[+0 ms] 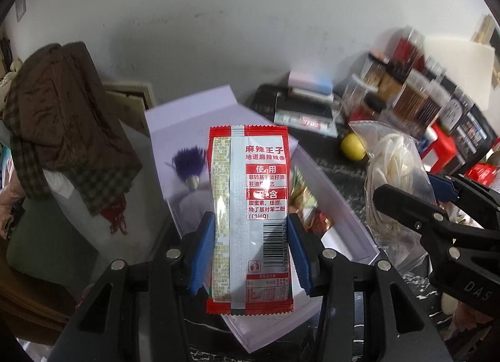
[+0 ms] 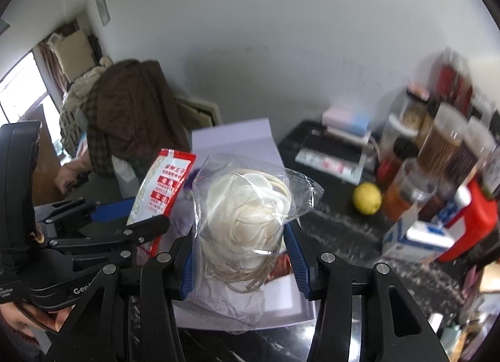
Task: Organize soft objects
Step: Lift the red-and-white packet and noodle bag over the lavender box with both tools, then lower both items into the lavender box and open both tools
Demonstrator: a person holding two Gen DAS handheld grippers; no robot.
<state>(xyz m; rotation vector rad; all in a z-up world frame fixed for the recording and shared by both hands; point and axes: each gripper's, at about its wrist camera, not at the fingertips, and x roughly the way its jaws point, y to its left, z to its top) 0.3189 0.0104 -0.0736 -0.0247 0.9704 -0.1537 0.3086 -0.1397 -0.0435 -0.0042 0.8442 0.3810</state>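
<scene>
My left gripper (image 1: 251,234) is shut on a red and white snack packet (image 1: 250,205), held upright between its blue pads above an open white box (image 1: 347,221). Inside the box lie a purple tassel (image 1: 189,163) and some small colourful packets (image 1: 307,205). My right gripper (image 2: 242,255) is shut on a clear plastic bag of white noodles (image 2: 247,215), also over the white box (image 2: 281,302). In the left wrist view the noodle bag (image 1: 393,171) and the right gripper (image 1: 415,202) hang at the right. In the right wrist view the snack packet (image 2: 162,187) and the left gripper (image 2: 125,218) show at the left.
A yellow lemon (image 1: 353,146) lies on the dark counter behind the box. Jars and bottles (image 2: 437,159) crowd the right side, with a red container (image 2: 475,221) and a small carton (image 2: 415,237). Flat boxes (image 1: 306,106) are stacked at the back. A brown jacket (image 1: 68,118) hangs at the left.
</scene>
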